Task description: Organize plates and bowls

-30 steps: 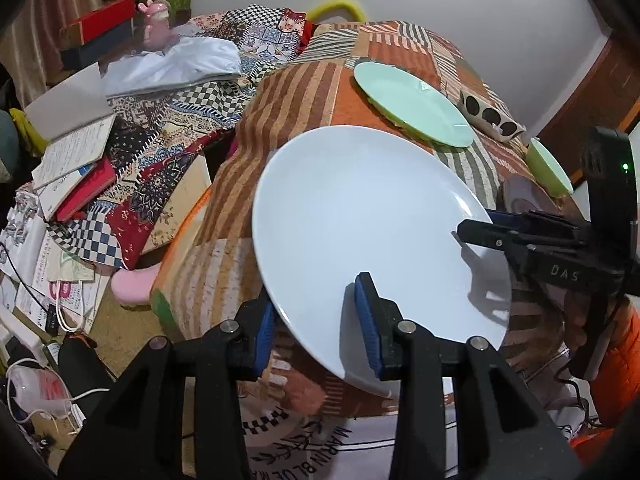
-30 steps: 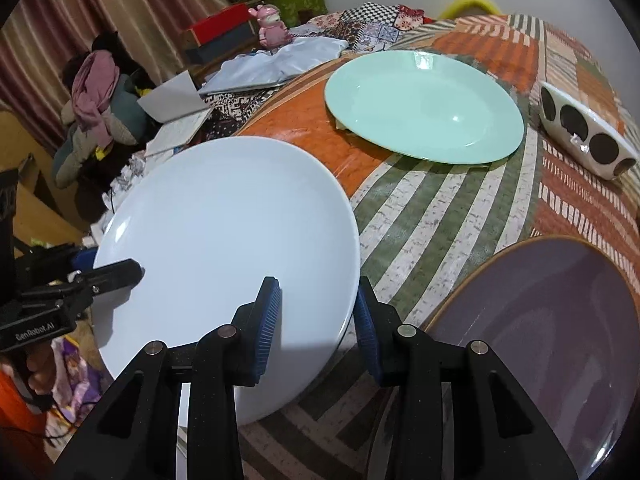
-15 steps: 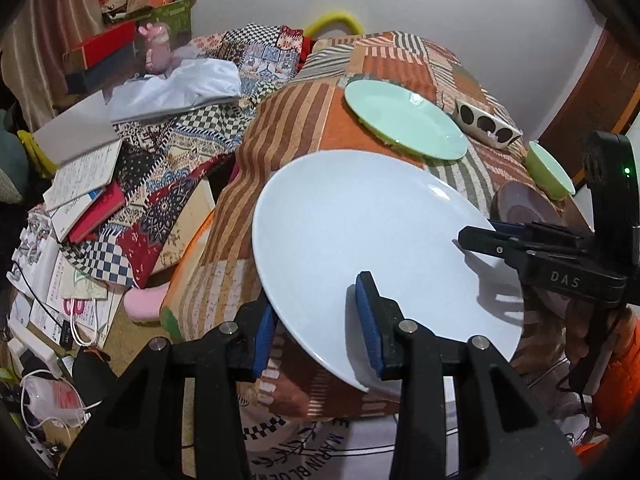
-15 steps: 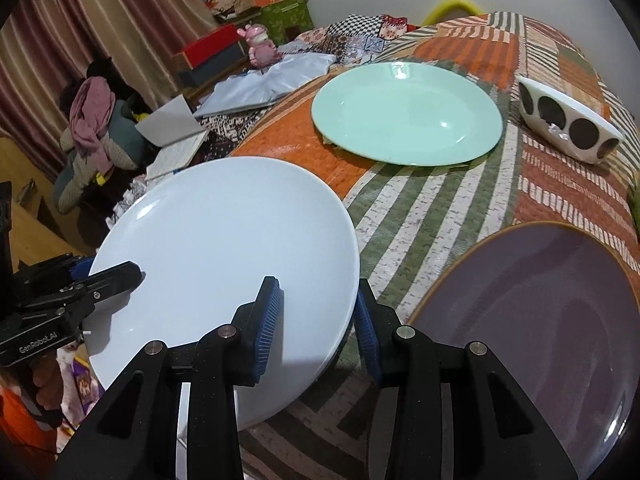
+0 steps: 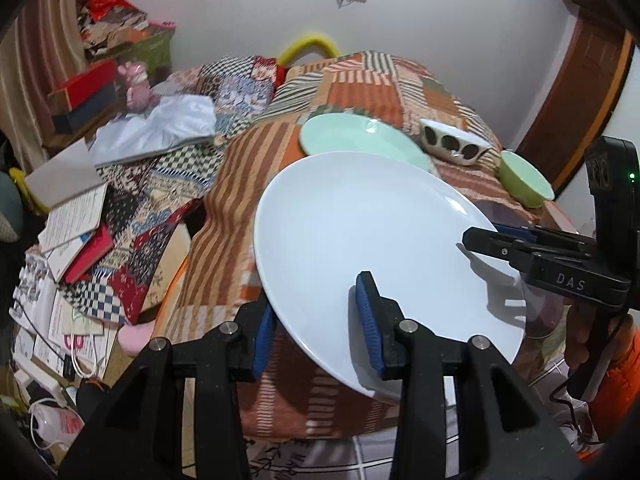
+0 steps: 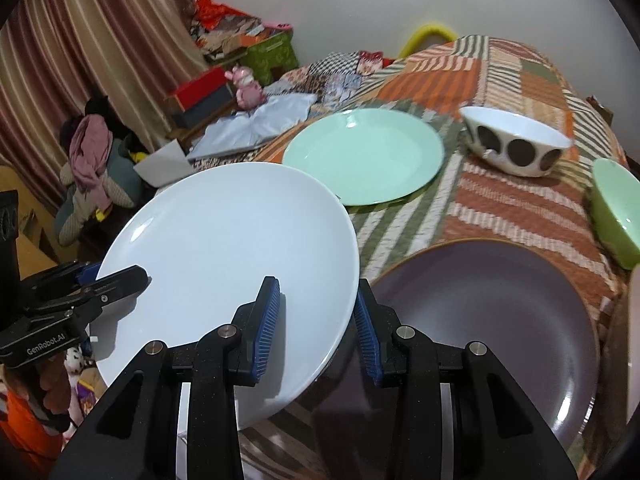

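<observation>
Crowding the quilted bed (image 6: pixel 500 80) were a mint plate (image 6: pixel 364 156), spotted bowl (image 6: pixel 516 144) and matte purple plate (image 6: pixel 488 312). Both the left claw (image 5: pixel 316 320) and right claw (image 6: pixel 316 320) clamped the glossy round white plate (image 6: pixel 228 248).

Plate (image 6: pixel 224 240) left of dish (image 6: pixel 492 312), bowl (image 6: pixel 516 140) behind, on quilt (image 6: pixel 512 208)

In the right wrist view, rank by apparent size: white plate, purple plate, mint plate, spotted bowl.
1-2. white plate and purple plate: look alike, both near the camera, so unranked.
3. mint plate, though farther away.
4. spotted bowl.
</observation>
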Demonstrator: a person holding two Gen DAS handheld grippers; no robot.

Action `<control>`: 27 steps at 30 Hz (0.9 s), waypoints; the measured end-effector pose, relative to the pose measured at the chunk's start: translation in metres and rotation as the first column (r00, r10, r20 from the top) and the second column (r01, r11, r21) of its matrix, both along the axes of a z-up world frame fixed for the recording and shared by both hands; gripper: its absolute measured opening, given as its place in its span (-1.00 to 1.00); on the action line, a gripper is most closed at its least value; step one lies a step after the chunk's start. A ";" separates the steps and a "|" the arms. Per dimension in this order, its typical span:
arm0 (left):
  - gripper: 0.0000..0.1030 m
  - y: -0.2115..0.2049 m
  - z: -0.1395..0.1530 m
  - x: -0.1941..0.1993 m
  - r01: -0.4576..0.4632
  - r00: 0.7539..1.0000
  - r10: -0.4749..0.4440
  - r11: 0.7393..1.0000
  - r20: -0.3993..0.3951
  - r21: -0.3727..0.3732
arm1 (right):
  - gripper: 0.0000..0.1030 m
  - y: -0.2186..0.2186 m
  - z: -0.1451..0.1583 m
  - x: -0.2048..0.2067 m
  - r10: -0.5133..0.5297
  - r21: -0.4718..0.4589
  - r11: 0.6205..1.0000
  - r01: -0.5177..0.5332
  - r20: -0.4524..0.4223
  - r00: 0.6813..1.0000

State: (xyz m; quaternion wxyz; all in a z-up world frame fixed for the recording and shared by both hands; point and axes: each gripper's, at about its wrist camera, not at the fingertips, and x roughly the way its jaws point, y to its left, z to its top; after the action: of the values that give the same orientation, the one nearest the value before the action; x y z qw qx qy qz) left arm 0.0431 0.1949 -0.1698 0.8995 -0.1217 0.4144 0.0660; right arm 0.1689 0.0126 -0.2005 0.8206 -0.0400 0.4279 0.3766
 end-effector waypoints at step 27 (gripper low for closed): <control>-0.26 -0.099 0.008 0.047 0.180 0.983 -0.181 0.983 0.043 0.018 | -0.33 -0.107 0.008 -0.002 -0.204 0.023 0.979 0.204 0.038 0.978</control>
State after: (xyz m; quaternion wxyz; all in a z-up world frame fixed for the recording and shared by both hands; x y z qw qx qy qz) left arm 0.0900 0.0955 -0.1617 0.9116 -0.0789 0.4031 -0.0157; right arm 0.1674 -0.0942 -0.1926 0.8638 0.0042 0.4094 0.2936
